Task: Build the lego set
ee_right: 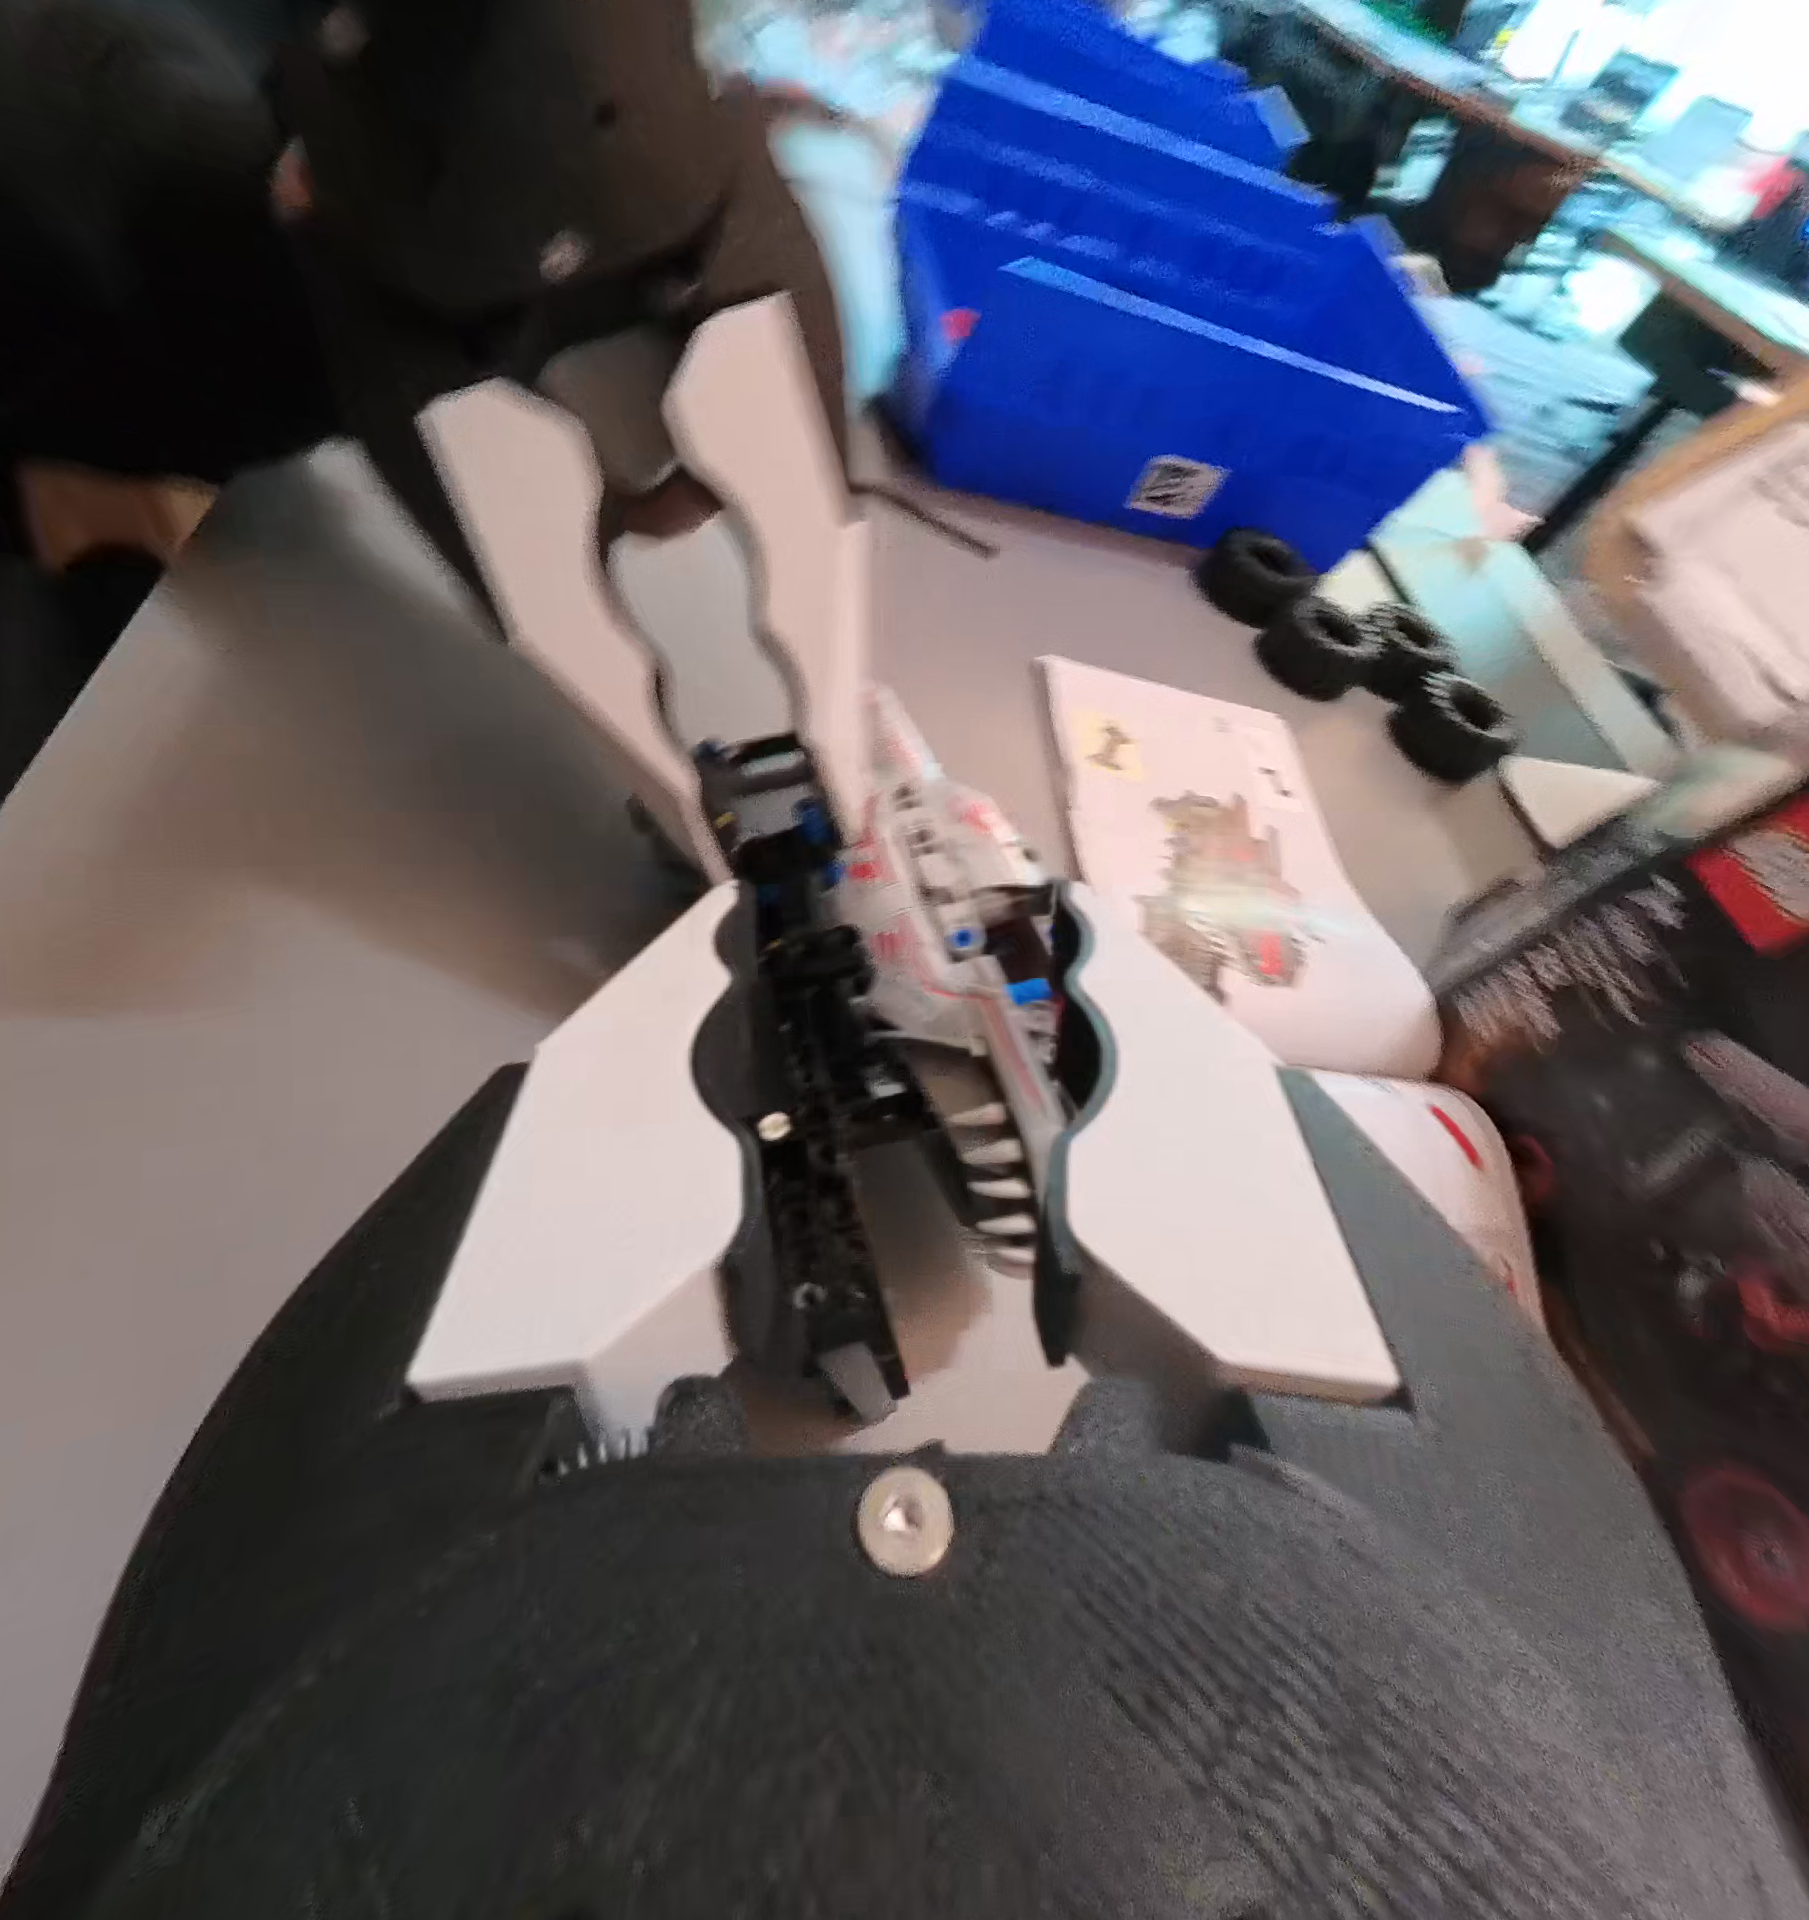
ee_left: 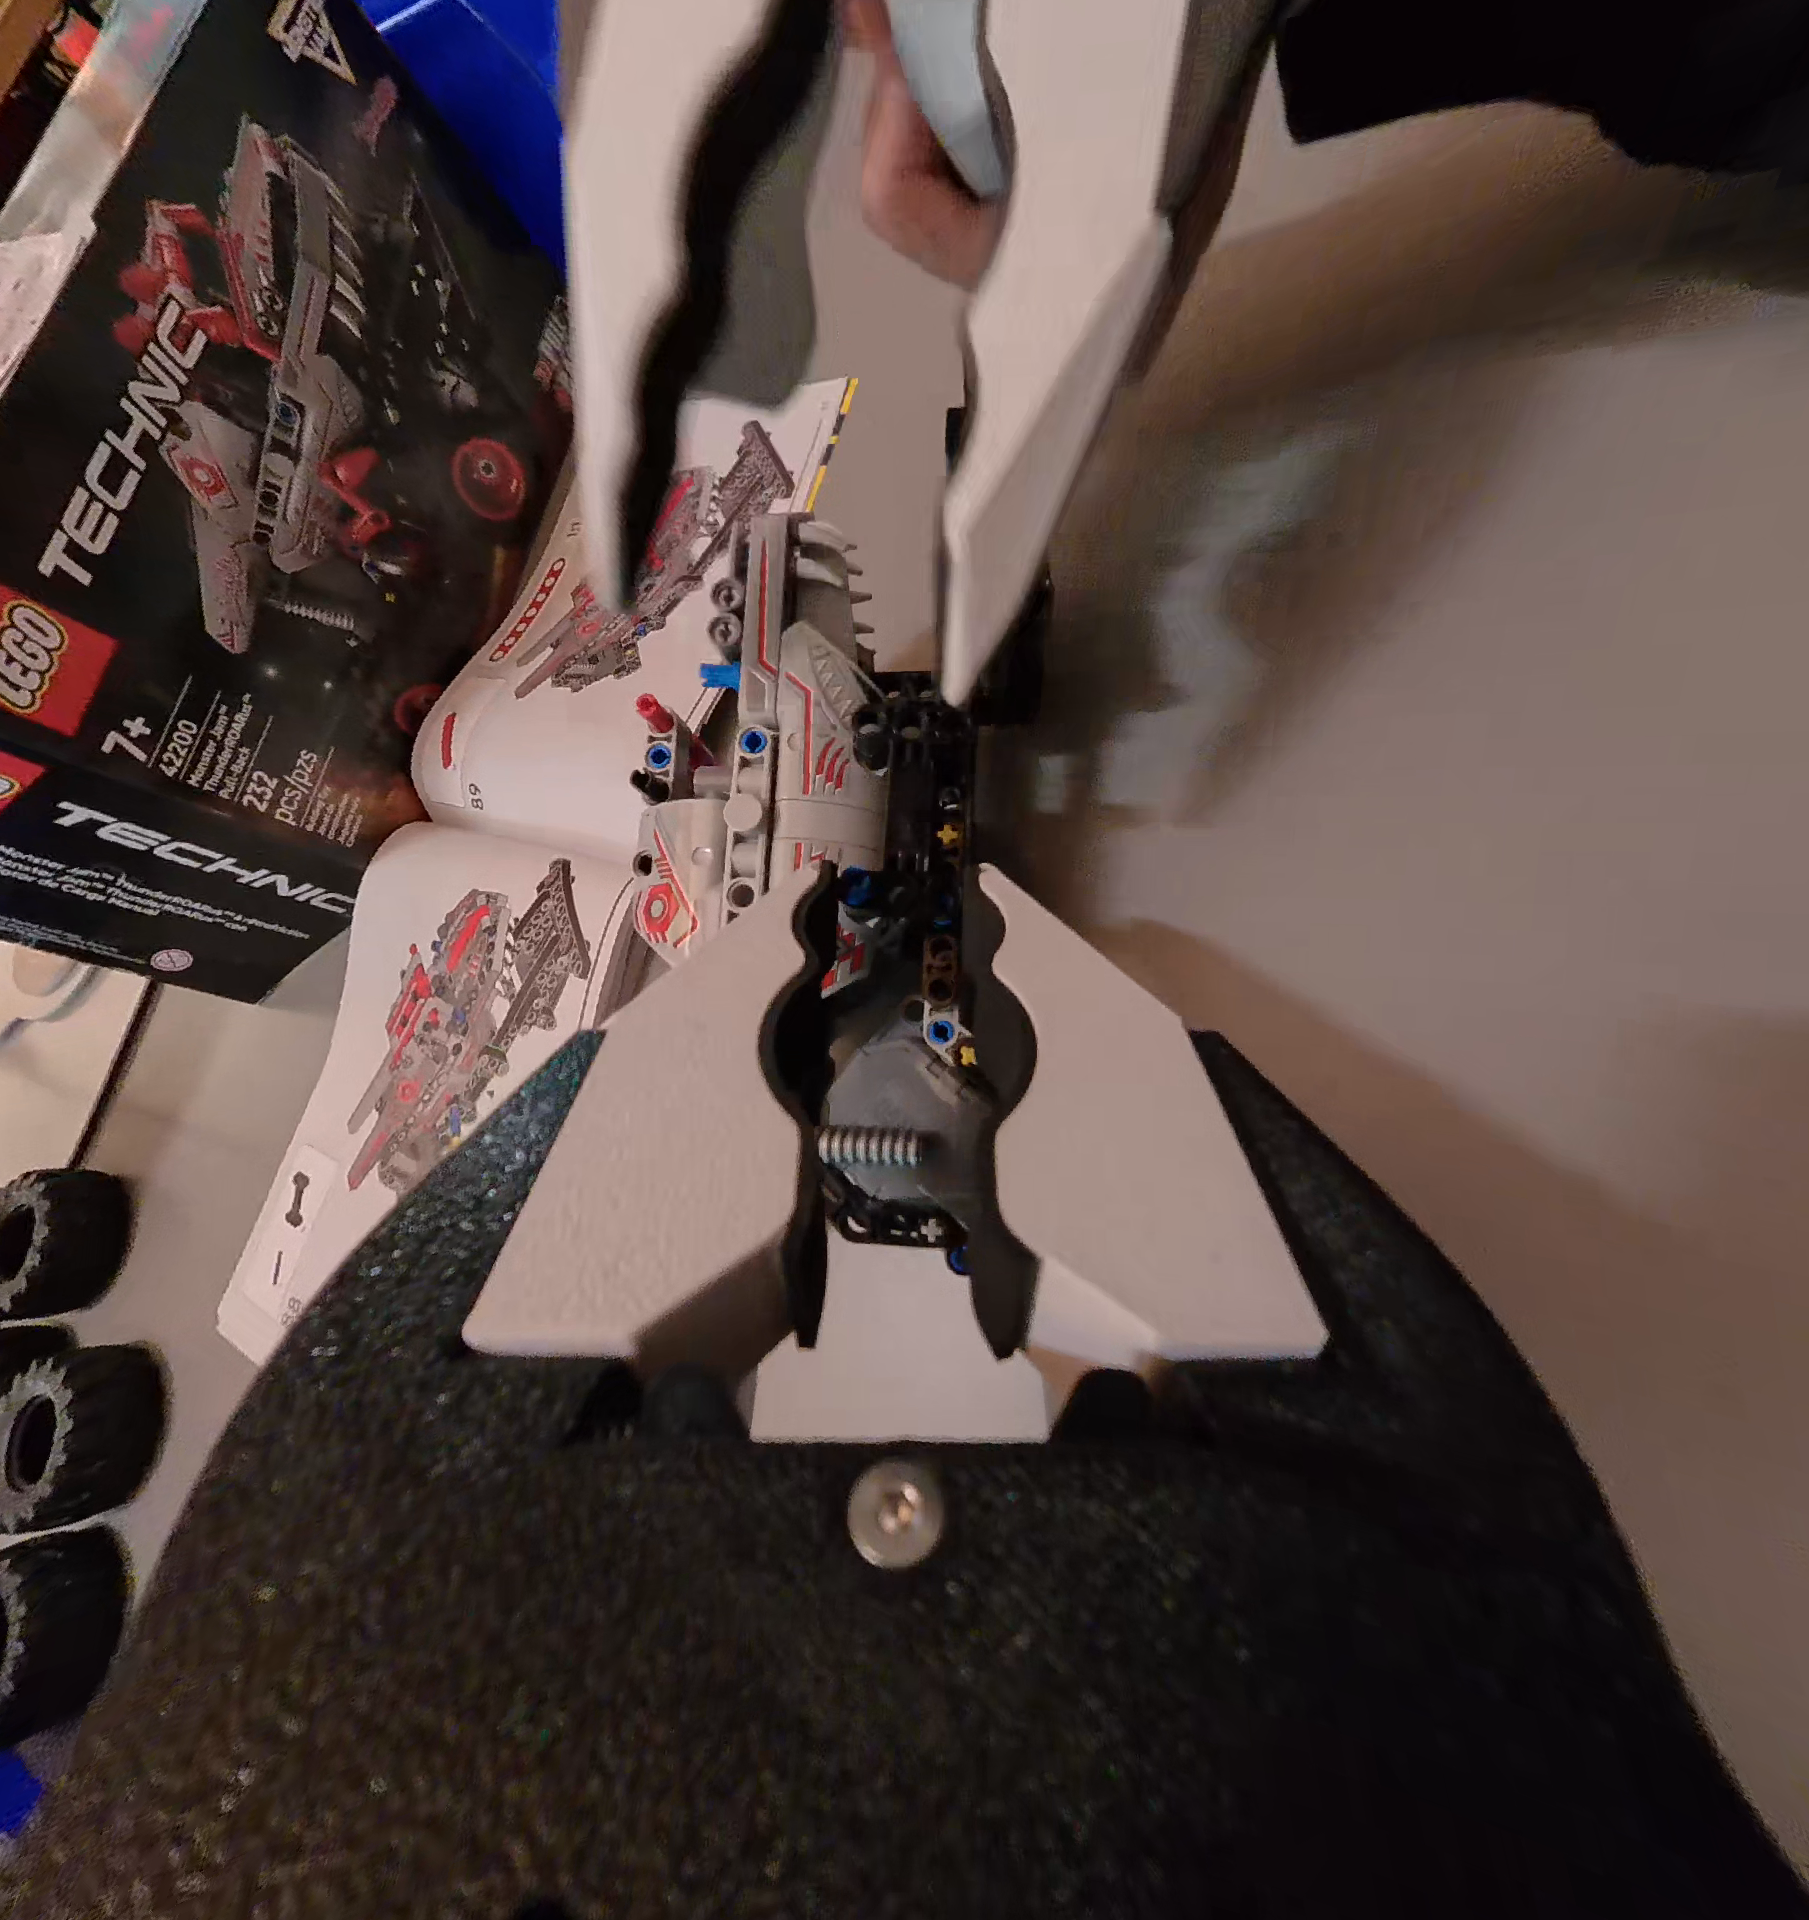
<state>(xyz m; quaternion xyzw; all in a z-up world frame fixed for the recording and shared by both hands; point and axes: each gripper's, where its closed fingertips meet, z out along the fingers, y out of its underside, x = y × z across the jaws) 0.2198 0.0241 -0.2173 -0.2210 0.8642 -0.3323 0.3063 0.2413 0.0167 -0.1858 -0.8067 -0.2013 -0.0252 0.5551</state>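
Lego truck (ee_left: 786, 790) – clamped end-to-end, left hand-held gripper (ee_left: 895, 904), right hand-held gripper (ee_right: 905, 914)

The right wrist view is smeared throughout, so the pages of the instruction booklet (ee_right: 1222, 862) and the print on the set's box (ee_right: 1710, 1091) cannot be made out. The left claw (ee_left: 895, 914) hides the rear of the lego model (ee_left: 806, 748), and the bench (ee_left: 1451, 727) to its right is streaked with blur. The tyres (ee_left: 43, 1434) are cut off by the left edge.
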